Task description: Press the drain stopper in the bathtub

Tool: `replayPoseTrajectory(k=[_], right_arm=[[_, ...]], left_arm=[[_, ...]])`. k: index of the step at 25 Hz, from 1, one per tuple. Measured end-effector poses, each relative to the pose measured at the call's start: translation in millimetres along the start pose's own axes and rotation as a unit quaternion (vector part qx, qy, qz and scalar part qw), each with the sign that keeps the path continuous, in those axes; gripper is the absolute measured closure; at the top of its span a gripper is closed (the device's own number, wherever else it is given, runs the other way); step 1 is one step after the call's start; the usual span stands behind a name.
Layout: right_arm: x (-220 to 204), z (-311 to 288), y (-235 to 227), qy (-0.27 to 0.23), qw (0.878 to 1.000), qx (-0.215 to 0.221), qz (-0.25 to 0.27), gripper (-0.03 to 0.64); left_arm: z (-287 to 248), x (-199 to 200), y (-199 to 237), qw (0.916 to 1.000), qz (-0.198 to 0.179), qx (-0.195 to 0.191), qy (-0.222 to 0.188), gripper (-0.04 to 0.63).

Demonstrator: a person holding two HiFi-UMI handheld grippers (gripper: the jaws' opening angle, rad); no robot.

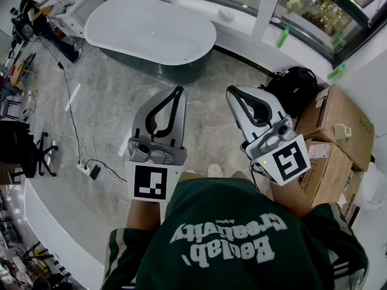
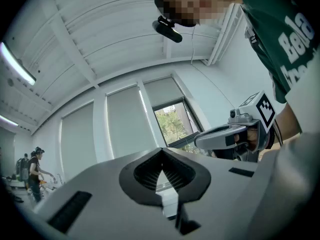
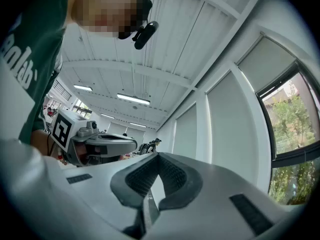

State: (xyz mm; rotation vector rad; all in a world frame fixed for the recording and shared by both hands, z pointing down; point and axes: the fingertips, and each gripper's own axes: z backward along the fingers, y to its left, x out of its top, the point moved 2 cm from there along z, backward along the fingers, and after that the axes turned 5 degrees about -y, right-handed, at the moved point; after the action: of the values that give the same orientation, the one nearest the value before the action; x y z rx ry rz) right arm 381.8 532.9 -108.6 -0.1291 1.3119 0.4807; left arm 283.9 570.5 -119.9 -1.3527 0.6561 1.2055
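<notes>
Bathtub (image 1: 145,29) far across the floor (image 1: 103,113), with the left hand-held gripper (image 1: 177,91) and the right hand-held gripper (image 1: 231,90) up in front of a green shirt (image 1: 230,240).
A person in the green shirt is standing on the grey floor and holding the two hand-held grippers side by side, near each other but not touching. Their tips are pointing toward the white bathtub, which is sitting well apart from them. The jaws of each one are pressing together at the tips, and nothing is sitting between them. The drain stopper is too small to see inside the tub. A black backpack (image 1: 293,89) is lying just beside the brown boxes (image 1: 335,122) on the right. A green bottle (image 1: 282,37) is standing on the white ledge by the window. Another person (image 1: 33,14) is standing far off, near the tub's end.
</notes>
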Motion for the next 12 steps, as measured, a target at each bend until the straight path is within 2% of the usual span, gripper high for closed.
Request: replayPoseTrajectory(k=[12], right_arm=[[-0.5,6.9,-1.2,-0.005,1.000,-0.001,-0.009,0.604]], left_arm=[[0.1,1.7,-3.1,1.0000,0.009,0.002,-0.002,0.588]])
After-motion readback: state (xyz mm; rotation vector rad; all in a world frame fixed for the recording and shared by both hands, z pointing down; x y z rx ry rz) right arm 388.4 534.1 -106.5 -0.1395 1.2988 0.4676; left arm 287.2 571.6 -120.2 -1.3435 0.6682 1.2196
